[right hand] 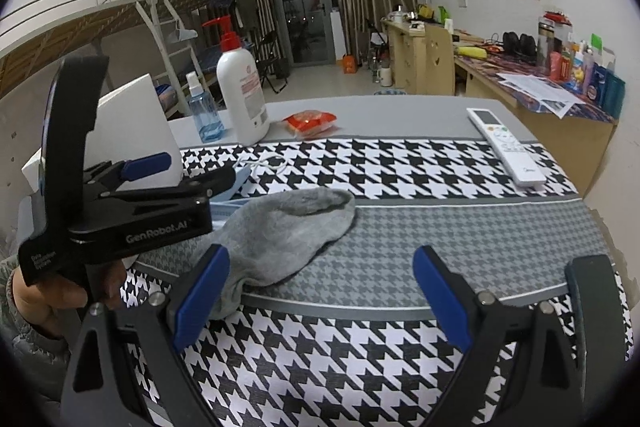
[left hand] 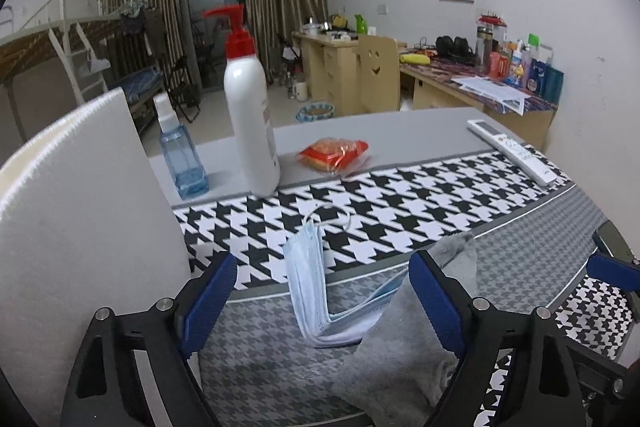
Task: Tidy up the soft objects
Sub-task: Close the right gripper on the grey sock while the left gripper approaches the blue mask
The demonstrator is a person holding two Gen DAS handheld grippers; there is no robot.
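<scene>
A stack of light blue face masks lies folded on the houndstooth mat, one half standing up, between the fingers of my open left gripper. A grey sock lies under and beside the left gripper's right finger; it also shows in the right wrist view. My right gripper is open and empty, just right of the sock's lower end. The left gripper's body shows in the right wrist view, over the masks.
A white box stands close on the left. A white pump bottle, a blue spray bottle, a red snack packet and a white remote lie further back on the grey table.
</scene>
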